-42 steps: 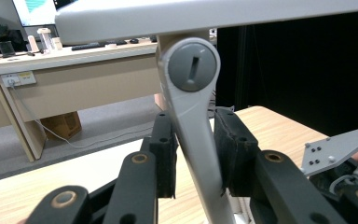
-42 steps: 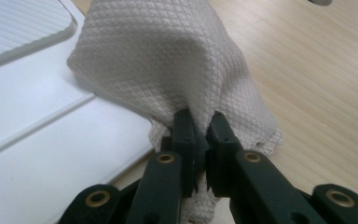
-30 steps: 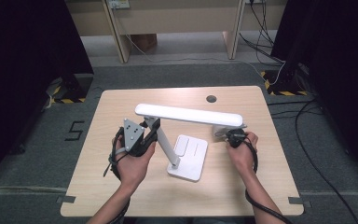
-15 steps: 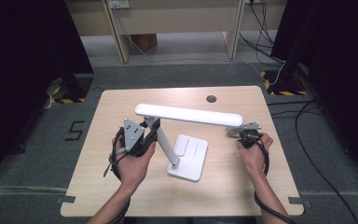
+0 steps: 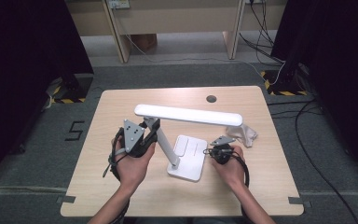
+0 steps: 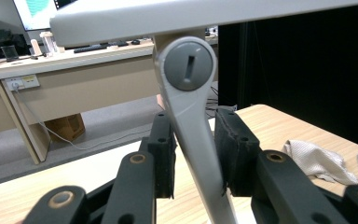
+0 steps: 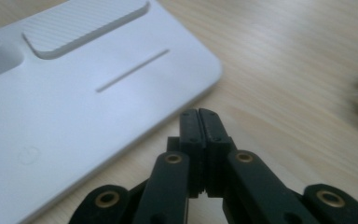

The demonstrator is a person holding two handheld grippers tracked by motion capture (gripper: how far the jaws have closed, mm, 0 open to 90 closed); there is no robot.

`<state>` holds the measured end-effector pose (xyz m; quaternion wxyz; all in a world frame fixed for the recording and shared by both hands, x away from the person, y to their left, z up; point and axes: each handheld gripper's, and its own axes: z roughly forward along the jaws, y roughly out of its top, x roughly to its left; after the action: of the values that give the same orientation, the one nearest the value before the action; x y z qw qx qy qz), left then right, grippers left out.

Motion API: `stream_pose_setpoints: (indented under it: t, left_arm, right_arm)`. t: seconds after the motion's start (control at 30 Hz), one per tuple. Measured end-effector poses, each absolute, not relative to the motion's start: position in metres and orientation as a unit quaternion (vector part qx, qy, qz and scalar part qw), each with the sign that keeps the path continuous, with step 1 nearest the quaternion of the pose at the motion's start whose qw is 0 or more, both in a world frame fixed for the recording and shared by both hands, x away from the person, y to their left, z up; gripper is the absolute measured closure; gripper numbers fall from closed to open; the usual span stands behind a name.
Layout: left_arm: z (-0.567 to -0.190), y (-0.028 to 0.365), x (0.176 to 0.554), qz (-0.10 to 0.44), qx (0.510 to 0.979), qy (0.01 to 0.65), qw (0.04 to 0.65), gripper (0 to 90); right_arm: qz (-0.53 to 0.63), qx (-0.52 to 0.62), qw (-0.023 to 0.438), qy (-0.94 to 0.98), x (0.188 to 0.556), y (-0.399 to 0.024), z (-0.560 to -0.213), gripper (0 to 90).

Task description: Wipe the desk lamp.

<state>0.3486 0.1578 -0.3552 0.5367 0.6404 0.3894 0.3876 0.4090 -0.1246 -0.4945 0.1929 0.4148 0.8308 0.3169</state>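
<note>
Desk lamp stands in the middle of the table, its base nearer to the person. In the high view the left gripper clamps the lamp's slanted arm, probably to keep it steady, while the right gripper sits at the base's right edge; a cloth lies far right of it.

In the left gripper view the pads press the arm just below the hinge.

In the right gripper view the jaws have just closed, empty, tips beside the base — maybe to push a touch control. I see no container.
</note>
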Motion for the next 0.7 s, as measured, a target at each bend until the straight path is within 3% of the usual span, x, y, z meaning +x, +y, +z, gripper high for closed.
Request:
stream_pose_setpoints:
  t: [0.7]
  left_arm:
    - [-0.368, 0.168, 0.335, 0.368, 0.649, 0.368, 0.555, 61.9]
  right_arm:
    - [0.311, 0.415, 0.198, 0.832, 0.429, -0.098, -0.506, 90.0]
